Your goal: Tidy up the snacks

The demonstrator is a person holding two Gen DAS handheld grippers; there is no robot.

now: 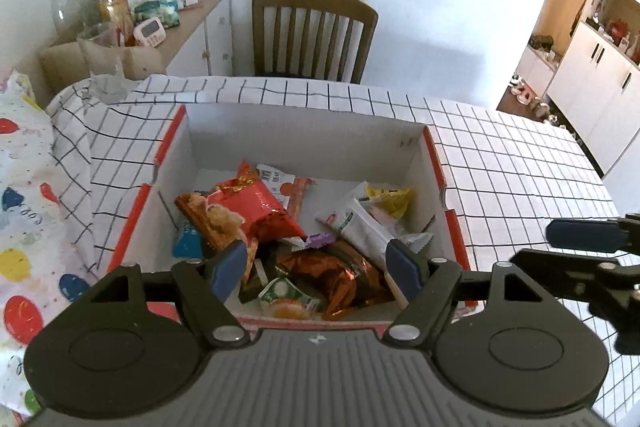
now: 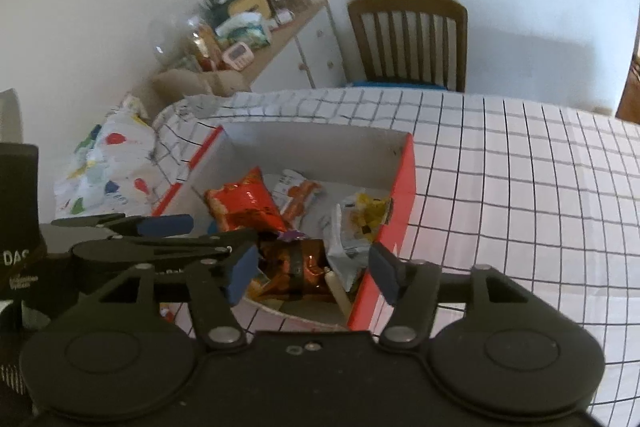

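Observation:
A red-and-white cardboard box (image 1: 304, 135) (image 2: 404, 183) stands on the checked tablecloth and holds several snack packets: a red bag (image 1: 256, 207) (image 2: 244, 207), a shiny orange-brown packet (image 1: 336, 275) (image 2: 296, 267), a yellow packet (image 1: 390, 199) (image 2: 370, 211) and a white wrapper (image 1: 360, 227). My left gripper (image 1: 316, 267) is open and empty above the box's near edge. My right gripper (image 2: 312, 273) is open and empty over the box's near right corner. It also shows in the left wrist view (image 1: 580, 239) to the right of the box.
A wooden chair (image 1: 312, 35) (image 2: 412, 43) stands at the table's far side. A cluttered sideboard (image 1: 160, 11) (image 2: 248, 35) stands at the back left. A balloon-print bag (image 1: 24, 207) (image 2: 108, 163) lies left of the box. White cupboards (image 1: 592, 75) stand at the right.

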